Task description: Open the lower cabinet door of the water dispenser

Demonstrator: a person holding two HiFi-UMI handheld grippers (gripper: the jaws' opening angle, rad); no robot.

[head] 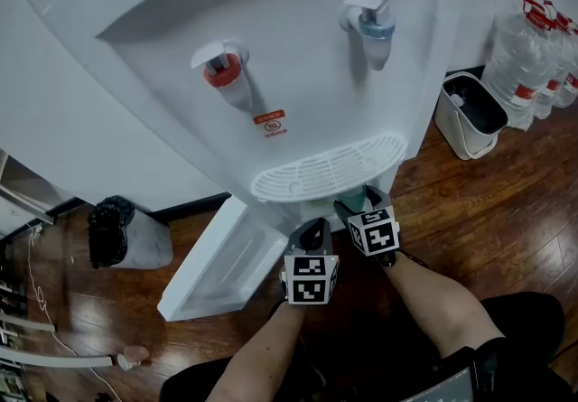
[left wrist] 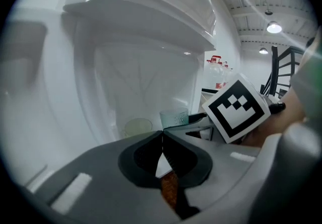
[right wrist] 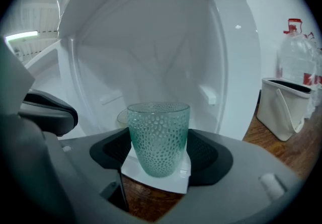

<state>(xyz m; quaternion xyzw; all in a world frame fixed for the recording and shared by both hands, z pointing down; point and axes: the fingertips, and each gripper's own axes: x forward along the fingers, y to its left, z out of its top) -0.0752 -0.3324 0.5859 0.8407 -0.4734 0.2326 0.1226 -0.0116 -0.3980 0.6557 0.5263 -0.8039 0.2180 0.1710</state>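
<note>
At the foot of the water dispenser (head: 298,57) the lower cabinet door (head: 221,265) stands open. In the head view it is swung out to the left, with its white inner side turned up toward us, and its lower edge is near the wooden floor (head: 470,210). The open cabinet shows in both gripper views as a white hollow, and at the back of it we see the pale rim of a yellowish cup (left wrist: 137,127).

Just in front of this opening, below the drip tray (head: 330,170), we hold both tools side by side. The right gripper (head: 361,206) is clenched on a green dimpled glass (right wrist: 158,137), which stands upright between the two dark pads. The left gripper (left wrist: 162,140) is clenched too, but on nothing: its jaws meet each other and only the floor shows under them. From the left gripper view the green glass appears just to the right, beside the marker cube (left wrist: 235,110) of the other tool.

Higher on the dispenser are a red tap (head: 223,69) and a blue tap (head: 373,23). Well apart at the right stand a white bin (head: 470,116) and some water bottles (head: 533,66). At the left a grey bin (head: 126,233) with a black bag stands near the wall.
</note>
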